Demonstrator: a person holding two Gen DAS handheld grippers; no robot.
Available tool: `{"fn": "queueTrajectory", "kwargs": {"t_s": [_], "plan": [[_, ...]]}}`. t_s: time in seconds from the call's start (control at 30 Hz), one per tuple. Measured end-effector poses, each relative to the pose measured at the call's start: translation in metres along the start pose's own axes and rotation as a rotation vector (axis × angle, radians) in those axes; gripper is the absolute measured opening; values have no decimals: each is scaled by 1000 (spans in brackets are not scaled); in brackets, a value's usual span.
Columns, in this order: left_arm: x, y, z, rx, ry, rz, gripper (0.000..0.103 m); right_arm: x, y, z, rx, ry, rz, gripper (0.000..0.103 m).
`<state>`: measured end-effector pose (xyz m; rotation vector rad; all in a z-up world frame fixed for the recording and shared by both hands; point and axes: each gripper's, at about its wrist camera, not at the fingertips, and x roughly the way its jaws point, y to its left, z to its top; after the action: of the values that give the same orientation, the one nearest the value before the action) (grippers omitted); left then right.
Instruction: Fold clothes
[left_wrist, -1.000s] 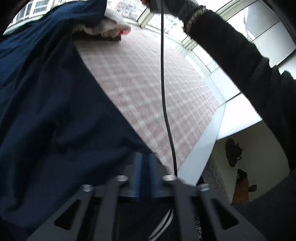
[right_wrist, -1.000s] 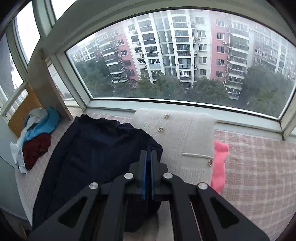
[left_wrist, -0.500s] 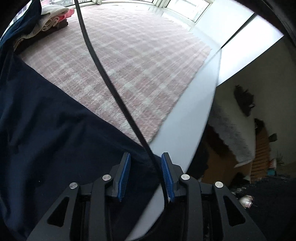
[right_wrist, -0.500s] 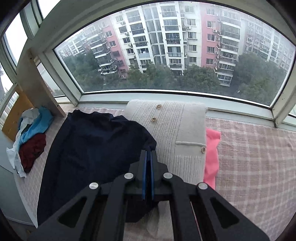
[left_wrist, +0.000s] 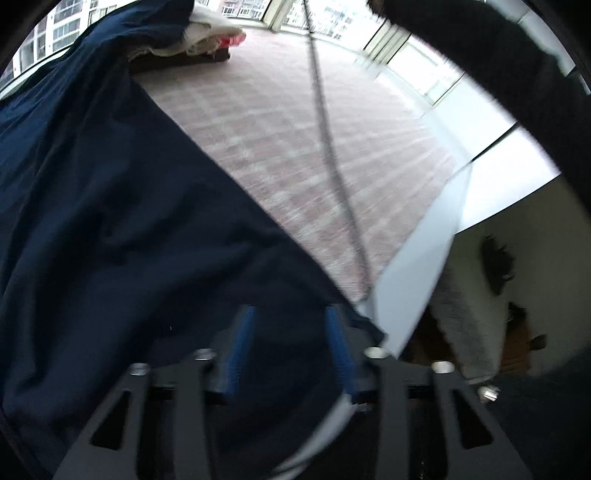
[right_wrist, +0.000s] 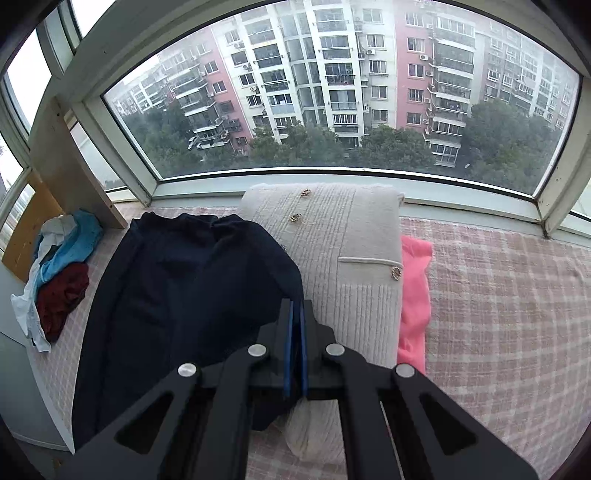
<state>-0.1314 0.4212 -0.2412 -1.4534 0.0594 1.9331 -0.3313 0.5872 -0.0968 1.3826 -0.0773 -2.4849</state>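
A navy garment (left_wrist: 110, 221) lies spread over the pink plaid mat (left_wrist: 314, 147) and rises toward the upper left in the left wrist view. My left gripper (left_wrist: 288, 314) stands open over the garment's near corner, blue pads apart with navy cloth showing between them. In the right wrist view the same navy garment (right_wrist: 177, 288) lies partly over a folded cream cardigan (right_wrist: 343, 258). My right gripper (right_wrist: 296, 302) is shut, its pads pressed together at the garment's right edge.
A pink garment (right_wrist: 413, 295) lies under the cardigan's right side. A heap of blue, red and white clothes (right_wrist: 62, 280) sits at the far left by a wooden panel. A black cable (left_wrist: 332, 158) and a dark sleeve (left_wrist: 498, 55) cross above the mat. The white ledge edge (left_wrist: 417, 280) drops off beside my left gripper.
My left gripper's pads, together a second ago, now stand apart, and it has swung back over the navy corner. The right gripper stays shut and has barely moved.
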Motion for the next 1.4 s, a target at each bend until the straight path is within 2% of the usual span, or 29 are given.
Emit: {"fn": "queueTrajectory", "kwargs": {"t_s": [0.1,0.23,0.33,0.4,0.53,0.63,0.67,0.7,0.87,1.03,1.2,1.4], "plan": [[12,-13,-1,68,-7,57,30,-3,1,-1,-4,-2,-1,4],[22,-44,-1,161,-1,52,30,-5,4,-3,-16,3,-3,4],[28,-62,-8,193,15,77,30,-6,8,-5,-31,8,-7,4],[30,-69,-12,202,28,59,30,-6,9,-5,-37,11,-6,4],[42,-86,-18,254,57,25,42,-3,8,-8,-35,17,-10,4],[47,-90,-20,280,50,35,40,-1,7,-10,-28,22,-4,4],[46,-88,-20,275,43,26,34,0,7,-10,-26,21,0,4],[42,-85,-20,258,29,9,4,0,6,-10,-23,20,3,4],[22,-66,-20,173,-45,-68,4,-2,8,-3,2,15,42,3],[-13,-40,-30,76,-129,-87,4,-10,18,14,61,-7,136,3],[-30,-7,-45,-72,-168,-61,4,-9,53,34,50,-21,212,3],[-43,16,-71,-172,-201,-18,4,14,115,54,23,6,269,3]]}}
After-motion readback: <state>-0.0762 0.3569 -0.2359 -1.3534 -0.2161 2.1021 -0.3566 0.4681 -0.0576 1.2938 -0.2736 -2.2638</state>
